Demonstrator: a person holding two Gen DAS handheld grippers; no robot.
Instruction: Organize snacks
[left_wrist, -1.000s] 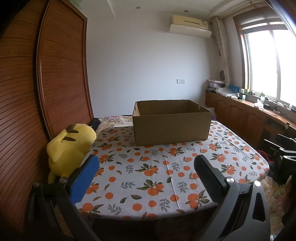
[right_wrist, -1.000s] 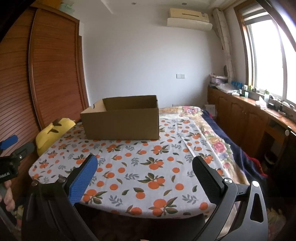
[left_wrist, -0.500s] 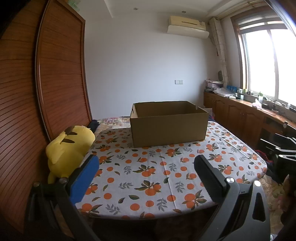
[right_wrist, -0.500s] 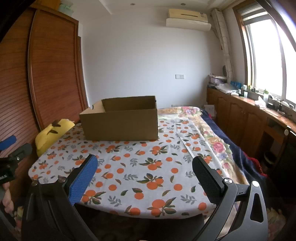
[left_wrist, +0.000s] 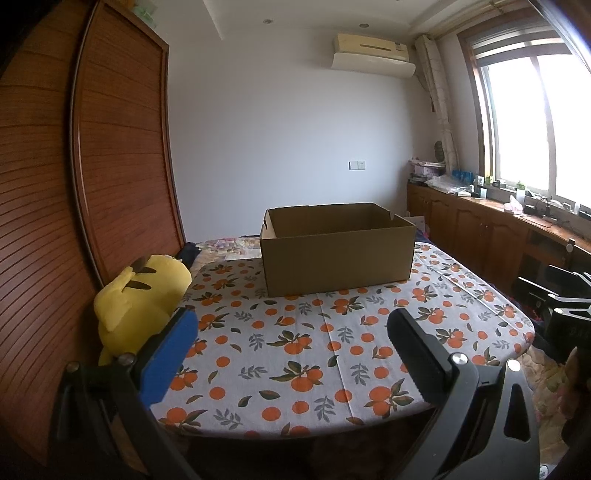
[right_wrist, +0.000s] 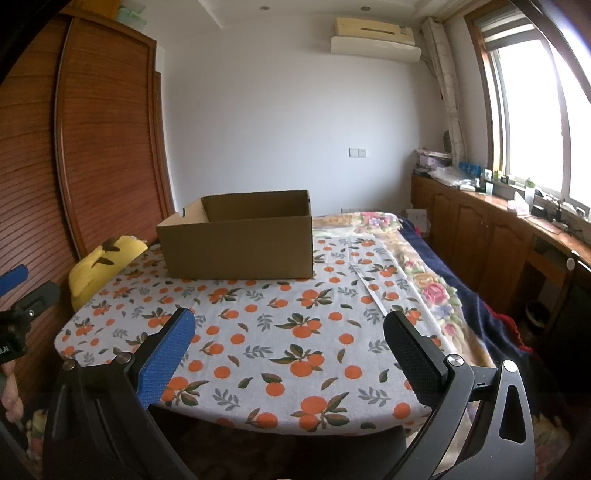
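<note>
Two claws, the left claw (left_wrist: 291, 332) and right claw (right_wrist: 288, 334), hang released and empty before the cardboard box (left_wrist: 338, 254), a yellow plush toy (left_wrist: 138, 297) left of it

Matt cardboard box (left_wrist: 338, 254); printed cloth cover (left_wrist: 295, 343); ribbed glossy wood wardrobe (left_wrist: 122, 155); plush toy (left_wrist: 136, 302).

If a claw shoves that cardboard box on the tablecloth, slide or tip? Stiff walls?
The cardboard box is wide and low, so it probably slides rather than tips. What shows of its inside looks empty, so it is likely light. It may drag the orange-print tablecloth into wrinkles. The open top has no lid bracing, so the thin walls could flex.
</note>
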